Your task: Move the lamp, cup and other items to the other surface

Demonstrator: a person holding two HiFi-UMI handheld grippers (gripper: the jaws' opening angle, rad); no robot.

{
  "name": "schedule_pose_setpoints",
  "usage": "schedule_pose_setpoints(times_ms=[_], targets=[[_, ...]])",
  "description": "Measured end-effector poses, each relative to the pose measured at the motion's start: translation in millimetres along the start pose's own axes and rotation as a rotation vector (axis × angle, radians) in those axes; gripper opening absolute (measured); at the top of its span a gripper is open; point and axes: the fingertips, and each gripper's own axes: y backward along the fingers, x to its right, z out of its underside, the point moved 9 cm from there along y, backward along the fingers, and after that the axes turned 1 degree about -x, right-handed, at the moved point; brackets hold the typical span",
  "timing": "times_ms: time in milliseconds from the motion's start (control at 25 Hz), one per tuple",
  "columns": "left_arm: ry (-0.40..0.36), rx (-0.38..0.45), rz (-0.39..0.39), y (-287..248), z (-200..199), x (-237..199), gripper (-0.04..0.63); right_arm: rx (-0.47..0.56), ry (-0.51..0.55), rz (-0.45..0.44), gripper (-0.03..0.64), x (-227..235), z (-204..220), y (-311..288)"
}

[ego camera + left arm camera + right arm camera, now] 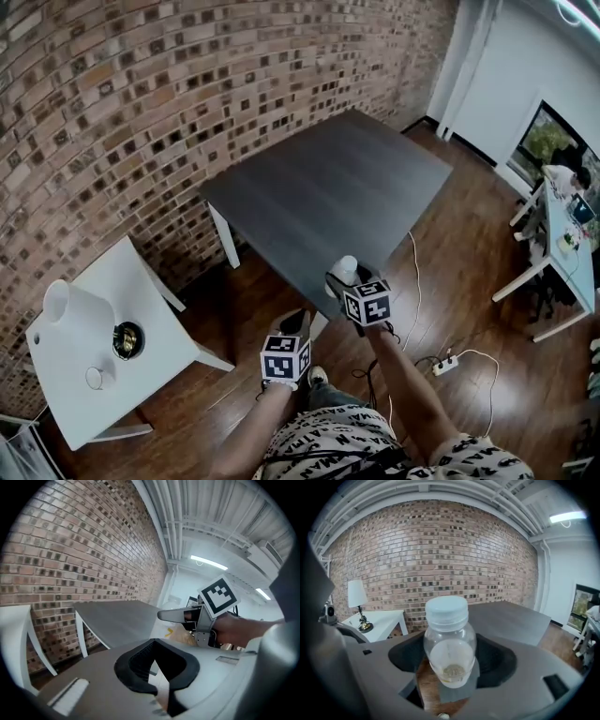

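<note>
My right gripper is shut on a clear bottle with a white cap, held upright near the dark table's front edge. To its left, my left gripper is shut and holds nothing. In the left gripper view, the right gripper shows from the side. On the white side table at the far left stand a lamp with a white shade and brass base, and a small cup.
A brick wall runs behind both tables. A power strip with cables lies on the wood floor to my right. A white desk with a person at it stands at the far right.
</note>
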Motion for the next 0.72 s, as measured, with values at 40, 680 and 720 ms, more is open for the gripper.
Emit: schedule_pose_setpoints(times_ms=[40,680,720], targets=[[-0.008,-0.005,0.008,-16,-4,4,0.000,-0.001,-0.007,0.013,0.334,19,-1,-7],[0.001,-0.041,0.001,-171,-39,14,0.000,-0.047,-0.093,0.173,0.334,231,8,-115],[0.004,-0.045,-0.005,-176,-39,10,0.000,-0.049,-0.099,0.181,0.334,238,10,-121]])
